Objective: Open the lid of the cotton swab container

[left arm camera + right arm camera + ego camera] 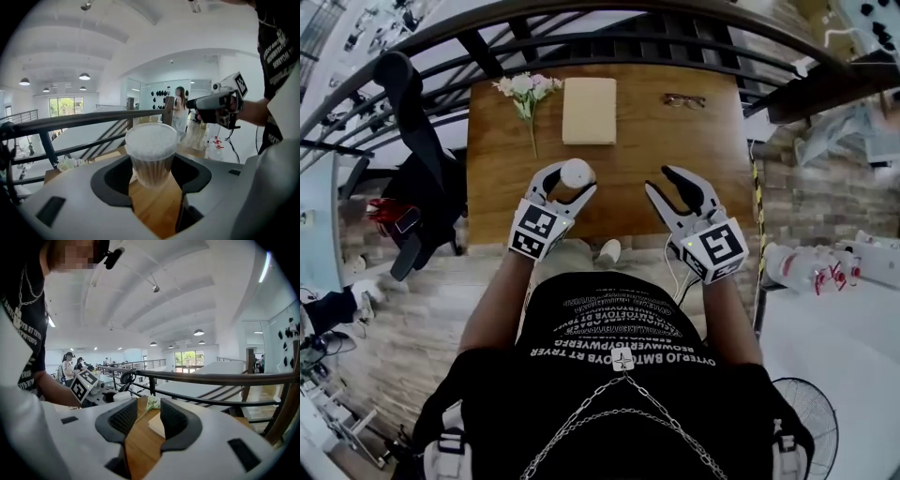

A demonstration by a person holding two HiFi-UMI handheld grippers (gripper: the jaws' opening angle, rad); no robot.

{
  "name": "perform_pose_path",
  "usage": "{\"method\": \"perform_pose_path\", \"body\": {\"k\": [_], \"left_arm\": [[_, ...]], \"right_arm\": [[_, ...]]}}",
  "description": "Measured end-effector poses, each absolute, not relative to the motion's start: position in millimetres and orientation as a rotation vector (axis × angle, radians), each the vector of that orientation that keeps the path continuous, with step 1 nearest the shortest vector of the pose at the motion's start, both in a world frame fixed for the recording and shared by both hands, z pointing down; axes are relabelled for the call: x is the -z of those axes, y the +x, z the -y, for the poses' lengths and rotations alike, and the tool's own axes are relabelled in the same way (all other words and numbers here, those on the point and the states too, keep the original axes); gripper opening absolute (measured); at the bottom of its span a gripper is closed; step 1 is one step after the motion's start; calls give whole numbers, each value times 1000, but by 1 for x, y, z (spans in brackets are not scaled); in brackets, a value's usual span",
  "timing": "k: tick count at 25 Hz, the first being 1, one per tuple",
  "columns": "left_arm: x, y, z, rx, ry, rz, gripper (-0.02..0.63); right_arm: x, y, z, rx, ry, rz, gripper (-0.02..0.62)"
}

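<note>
We cannot read the reversed shirt print [623,330]. Left gripper [568,184] fingers clasp the cotton swab container [577,171], seemingly firmly. Right gripper [657,179], at its 3 o'clock, fingers apart, empty.

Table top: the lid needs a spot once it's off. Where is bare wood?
Bare: the wood between left gripper and right gripper; the gap between beige book and glasses; the left strip of table below the flowers. Crowded: around the cotton swab container in the left gripper's jaws.
</note>
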State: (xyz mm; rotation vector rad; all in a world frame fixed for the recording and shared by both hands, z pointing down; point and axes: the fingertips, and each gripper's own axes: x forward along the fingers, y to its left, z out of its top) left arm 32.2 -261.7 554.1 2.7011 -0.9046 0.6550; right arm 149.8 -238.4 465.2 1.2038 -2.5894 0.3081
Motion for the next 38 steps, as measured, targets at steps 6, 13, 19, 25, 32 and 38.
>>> {"method": "perform_pose_path", "body": {"k": [6, 13, 19, 25, 32, 38], "left_arm": [[-483, 47, 252, -601, 2738, 763, 275], [-439, 52, 229, -694, 2728, 660, 270], [-419, 65, 204, -811, 2784, 530, 268], [-412, 75, 192, -844, 2807, 420, 268], [-414, 80, 188, -934, 2833, 358, 265], [-420, 83, 187, -956, 2839, 434, 255]], "right_arm": [[-432, 131, 240, -298, 1102, 2691, 153], [-388, 94, 225, -249, 833, 2865, 166], [-357, 63, 200, -252, 473, 2979, 278], [-358, 53, 194, -224, 331, 2967, 285], [-369, 52, 190, -193, 366, 2922, 258], [-372, 57, 192, -366, 443, 2948, 249]]}}
